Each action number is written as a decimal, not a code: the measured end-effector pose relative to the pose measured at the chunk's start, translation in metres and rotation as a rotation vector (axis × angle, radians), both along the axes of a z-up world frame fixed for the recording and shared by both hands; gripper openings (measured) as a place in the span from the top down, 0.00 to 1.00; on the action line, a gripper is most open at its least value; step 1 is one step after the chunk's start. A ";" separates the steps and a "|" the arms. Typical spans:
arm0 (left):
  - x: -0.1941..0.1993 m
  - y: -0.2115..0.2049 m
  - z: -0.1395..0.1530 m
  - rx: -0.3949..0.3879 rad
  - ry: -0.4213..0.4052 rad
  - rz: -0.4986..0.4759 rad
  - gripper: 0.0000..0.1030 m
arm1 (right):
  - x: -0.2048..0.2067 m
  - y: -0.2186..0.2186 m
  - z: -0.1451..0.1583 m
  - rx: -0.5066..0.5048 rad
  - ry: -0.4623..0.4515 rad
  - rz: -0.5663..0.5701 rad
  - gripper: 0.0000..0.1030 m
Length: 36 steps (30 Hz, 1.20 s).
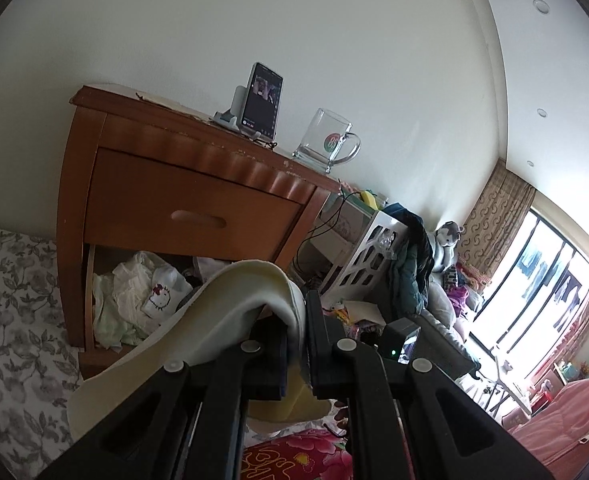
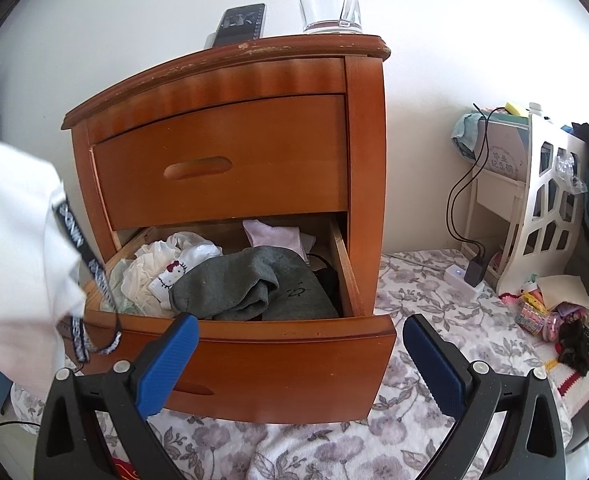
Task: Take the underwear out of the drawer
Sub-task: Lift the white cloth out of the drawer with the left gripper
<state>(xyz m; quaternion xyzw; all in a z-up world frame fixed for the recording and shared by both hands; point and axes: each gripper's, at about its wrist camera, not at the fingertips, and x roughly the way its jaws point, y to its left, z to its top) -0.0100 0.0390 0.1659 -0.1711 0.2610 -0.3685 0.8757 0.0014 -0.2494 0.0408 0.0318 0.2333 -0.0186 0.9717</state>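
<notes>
Left gripper point(image 1: 296, 344) at lower centre of the left wrist view, jaws closed tight on a pale yellow piece of underwear point(image 1: 230, 304); cloth folded over the left finger point(image 1: 266, 344), draped down toward lower left and bunched again below the jaws. Behind it, at centre left, a wooden nightstand point(image 1: 182, 160) with the upper drawer point(image 1: 190, 216) closed and the lower drawer point(image 2: 294, 364) pulled out, crumpled white and pale green garments point(image 1: 122, 300) lying inside, 1 with a cartoon cat patch point(image 1: 159, 298). On the nightstand top, a phone point(image 1: 262, 100) propped upright on a stand and, to its right, a clear glass mug point(image 1: 328, 140). Floral bedding point(image 1: 10, 320) along the left edge; bright window point(image 1: 534, 272) at right.

Right gripper point(image 2: 298, 360) at the bottom of the right wrist view, jaws spread wide with nothing between the 2 blue pads point(image 2: 166, 364), level with the open drawer's front panel. Inside the drawer, at centre: a grey garment point(image 2: 246, 284) in front, white crumpled cloth point(image 2: 154, 264) at left, a pale pink piece point(image 2: 278, 236) at the back. White fabric with a black-and-white lettered band point(image 2: 14, 248) filling the left edge, just beside the drawer's left corner; whether that is the held underwear cannot be told. White charger block point(image 2: 460, 278) and black cable point(image 2: 458, 188) on the floral cover at right, near a white cut-out shelf point(image 2: 542, 208)
</notes>
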 end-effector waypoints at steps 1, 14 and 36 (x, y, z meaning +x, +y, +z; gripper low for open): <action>0.000 -0.001 -0.003 0.007 0.006 -0.004 0.92 | 0.001 0.000 0.000 -0.002 0.002 0.000 0.00; -0.003 -0.018 -0.043 0.027 0.135 -0.114 0.92 | 0.005 -0.002 -0.006 -0.008 0.020 -0.016 0.00; 0.049 -0.040 -0.161 0.170 0.417 -0.012 0.92 | 0.010 0.000 -0.015 -0.018 0.053 -0.008 0.00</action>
